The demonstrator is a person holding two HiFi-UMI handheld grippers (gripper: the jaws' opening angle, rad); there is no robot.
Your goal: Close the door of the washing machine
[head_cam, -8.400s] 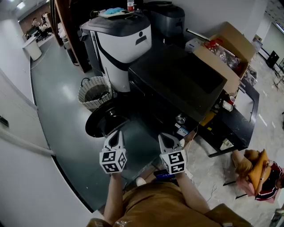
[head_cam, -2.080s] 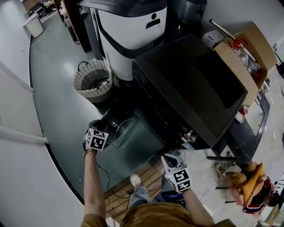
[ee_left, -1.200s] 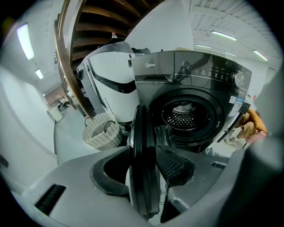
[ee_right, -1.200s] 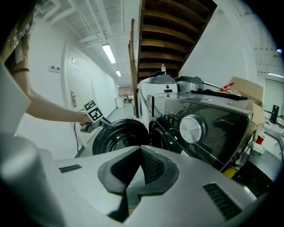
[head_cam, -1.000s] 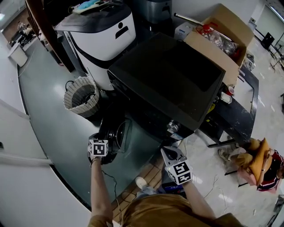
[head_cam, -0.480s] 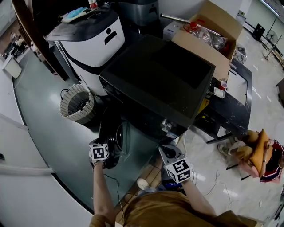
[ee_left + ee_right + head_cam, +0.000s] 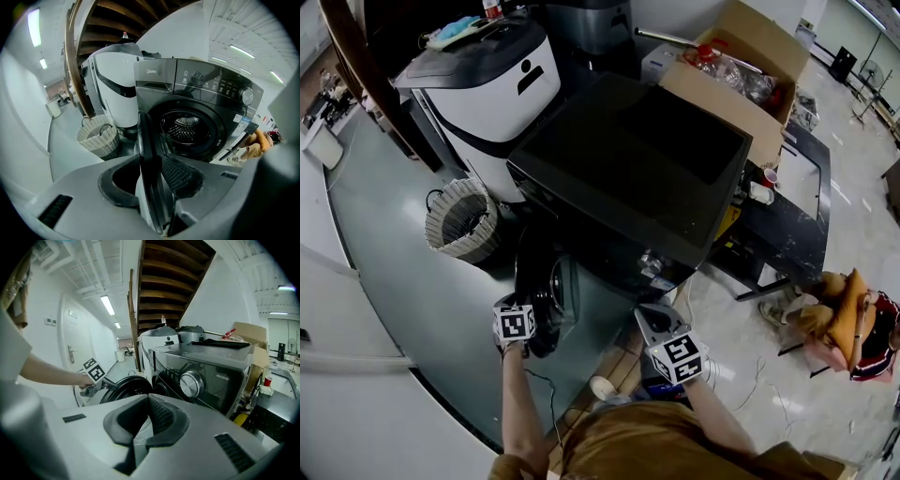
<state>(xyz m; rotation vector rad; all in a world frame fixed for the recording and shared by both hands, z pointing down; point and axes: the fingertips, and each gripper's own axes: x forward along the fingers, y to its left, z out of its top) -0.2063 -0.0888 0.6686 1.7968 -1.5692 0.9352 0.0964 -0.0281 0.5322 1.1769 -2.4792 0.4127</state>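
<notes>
— Half open, that door [image 7: 144, 133]?
— Yes, it stands ajar from the washing machine [image 7: 201, 89], drum mouth uncovered. My left hand-held gripper [image 7: 151, 157] has just been closing and pinches its free edge. My right hand-held gripper [image 7: 149, 399] is pressed together, empty.
— Room around it?
— Bare floor [image 7: 403, 281] behind it; the wicker basket [image 7: 97, 138] sits apart from it.

The washing machine door [image 7: 147, 157] looks glossy, the basket [image 7: 462, 220] wicker.
</notes>
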